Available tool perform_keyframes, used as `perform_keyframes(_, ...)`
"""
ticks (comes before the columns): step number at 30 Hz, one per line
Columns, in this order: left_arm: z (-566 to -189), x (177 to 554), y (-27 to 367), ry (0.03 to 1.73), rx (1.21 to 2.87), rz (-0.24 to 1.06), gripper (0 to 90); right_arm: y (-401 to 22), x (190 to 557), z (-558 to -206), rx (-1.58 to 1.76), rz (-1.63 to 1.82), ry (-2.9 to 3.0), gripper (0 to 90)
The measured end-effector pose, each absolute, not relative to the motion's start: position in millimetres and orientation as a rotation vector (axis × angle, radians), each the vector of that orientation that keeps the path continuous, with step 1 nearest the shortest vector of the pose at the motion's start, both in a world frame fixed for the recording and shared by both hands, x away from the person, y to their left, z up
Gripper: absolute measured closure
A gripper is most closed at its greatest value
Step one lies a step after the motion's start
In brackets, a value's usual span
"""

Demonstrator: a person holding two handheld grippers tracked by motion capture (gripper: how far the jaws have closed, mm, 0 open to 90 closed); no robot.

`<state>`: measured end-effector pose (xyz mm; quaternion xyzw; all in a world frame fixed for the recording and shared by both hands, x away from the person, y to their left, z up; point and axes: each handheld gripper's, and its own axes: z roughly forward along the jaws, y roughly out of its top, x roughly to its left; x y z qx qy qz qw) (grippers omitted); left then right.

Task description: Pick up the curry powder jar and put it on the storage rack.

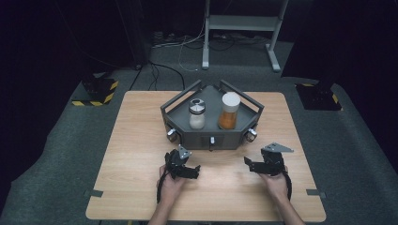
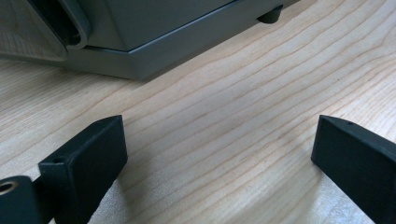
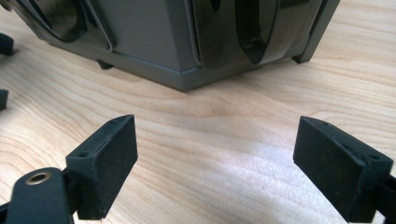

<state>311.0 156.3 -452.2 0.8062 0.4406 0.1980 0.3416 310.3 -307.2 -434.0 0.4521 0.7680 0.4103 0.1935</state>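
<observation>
Grey tray [image 1: 180, 107] sits toward 12 o'clock on the wooden counter [image 1: 141, 140]. Inside it, a white-filled shaker [image 1: 197, 114] stands upright at the left and a taller orange-filled jar [image 1: 229, 111] at the right, just beside each other. Left hand-held gripper [image 1: 196, 169] rests at 7 o'clock of the tray, jaws spread wide, nothing between them. Right hand-held gripper [image 1: 247, 163] at 5 o'clock, jaws wide apart too, empty, bare wood between the pads [image 3: 109, 158].
</observation>
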Motion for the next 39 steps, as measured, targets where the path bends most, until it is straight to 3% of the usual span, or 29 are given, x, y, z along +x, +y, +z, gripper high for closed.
perform_keyframes(19, -452.1, 311.3, 156.6, 1.147, 2.097, 0.512, 3.6, -293.1, 307.0, -455.1, 1.303, 1.046, 2.192, 13.6)
perform_keyframes(39, -452.1, 310.8, 156.6, 1.143, 2.099, 0.514, 4.1, -282.0, 304.6, -453.7, 1.256, 0.978, 2.204, 12.8)
